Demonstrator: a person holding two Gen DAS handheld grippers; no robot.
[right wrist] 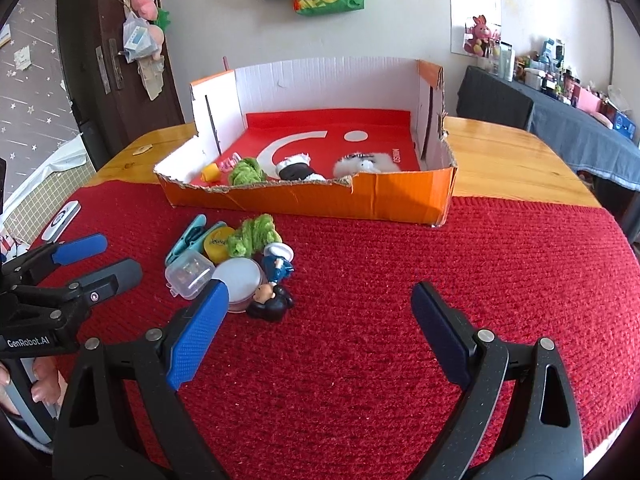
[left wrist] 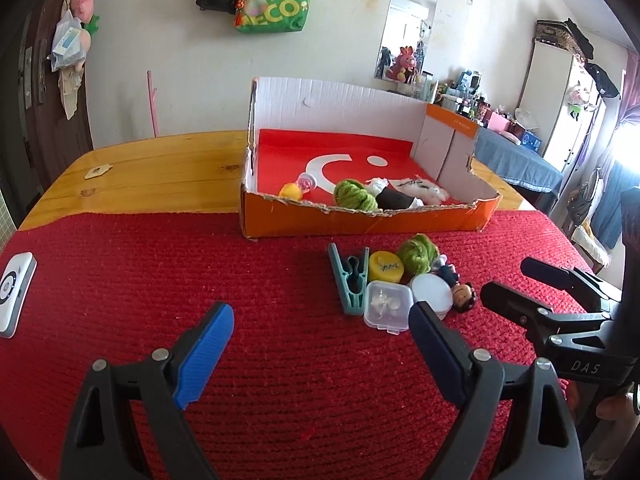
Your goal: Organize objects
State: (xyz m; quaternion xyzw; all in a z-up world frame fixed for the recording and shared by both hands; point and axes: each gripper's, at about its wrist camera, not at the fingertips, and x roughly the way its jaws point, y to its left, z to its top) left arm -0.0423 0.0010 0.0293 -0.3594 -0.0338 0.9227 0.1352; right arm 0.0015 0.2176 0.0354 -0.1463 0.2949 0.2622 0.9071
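step: sorting loose items into the orange box [right wrist: 320, 196]; several already inside.
pile: clothespin [left wrist: 352, 280], clear case [left wrist: 387, 306], yellow cap [left wrist: 386, 267], figurine [right wrist: 274, 284] lie on red mat [left wrist: 200, 280], just before the box.
left gripper [left wrist: 320, 344]: wide open, empty.
right gripper [right wrist: 320, 320]: wide open, empty.
next: I judge one gripper must close on one pile item.

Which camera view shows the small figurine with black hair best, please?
The right wrist view: the figurine lies unobstructed beside the round white container, body and head visible. In the left wrist view it is farther off and partly hidden behind that container.
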